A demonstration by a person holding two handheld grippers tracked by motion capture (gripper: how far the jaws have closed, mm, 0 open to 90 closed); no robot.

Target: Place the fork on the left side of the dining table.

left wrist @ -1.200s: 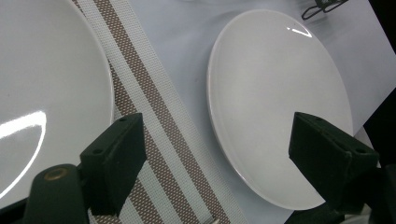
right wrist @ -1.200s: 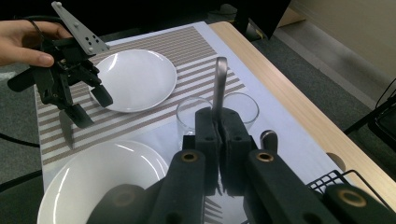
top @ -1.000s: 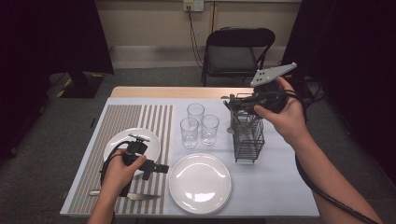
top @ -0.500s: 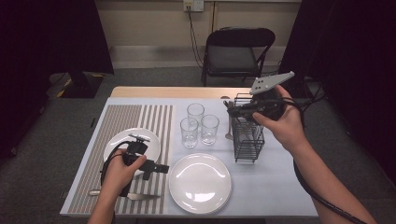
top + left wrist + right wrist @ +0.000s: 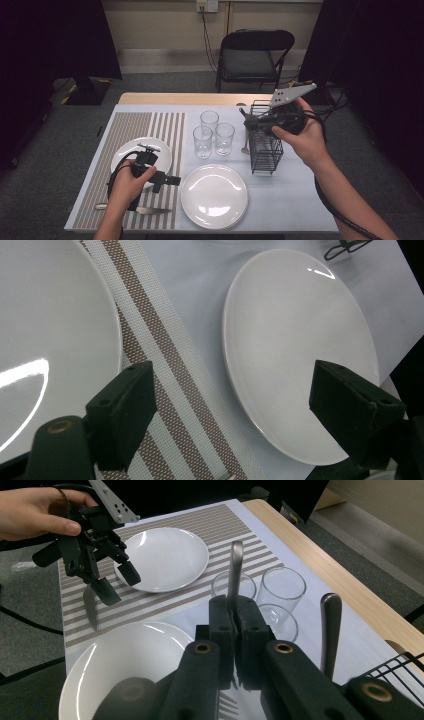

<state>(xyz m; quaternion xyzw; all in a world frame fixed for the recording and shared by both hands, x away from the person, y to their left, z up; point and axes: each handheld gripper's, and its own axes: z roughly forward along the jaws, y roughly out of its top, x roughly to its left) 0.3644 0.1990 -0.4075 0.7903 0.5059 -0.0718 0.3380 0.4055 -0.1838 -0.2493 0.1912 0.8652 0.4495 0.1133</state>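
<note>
My right gripper (image 5: pixel 249 123) hovers over the left end of a black wire cutlery rack (image 5: pixel 265 150), shut on the handle of a metal utensil (image 5: pixel 235 567) that sticks out past its jaws (image 5: pixel 235 611). A second metal utensil (image 5: pixel 245 145) stands at the rack's left side, its handle (image 5: pixel 329 630) upright beside my jaws. My left gripper (image 5: pixel 170 180) is held low over the striped placemat (image 5: pixel 125 130), open with nothing between its jaws (image 5: pixel 230 390), between the small white plate (image 5: pixel 127 150) and the large white plate (image 5: pixel 214 196).
Three empty glasses (image 5: pixel 209 120) stand grouped between the placemat and the rack. A knife (image 5: pixel 145 211) lies on the placemat near the front edge. A black folding chair (image 5: pixel 255 57) stands behind the table.
My right hand has sunk a little and drifted left over the rack, still holding the utensil. The left hand has not moved.
</note>
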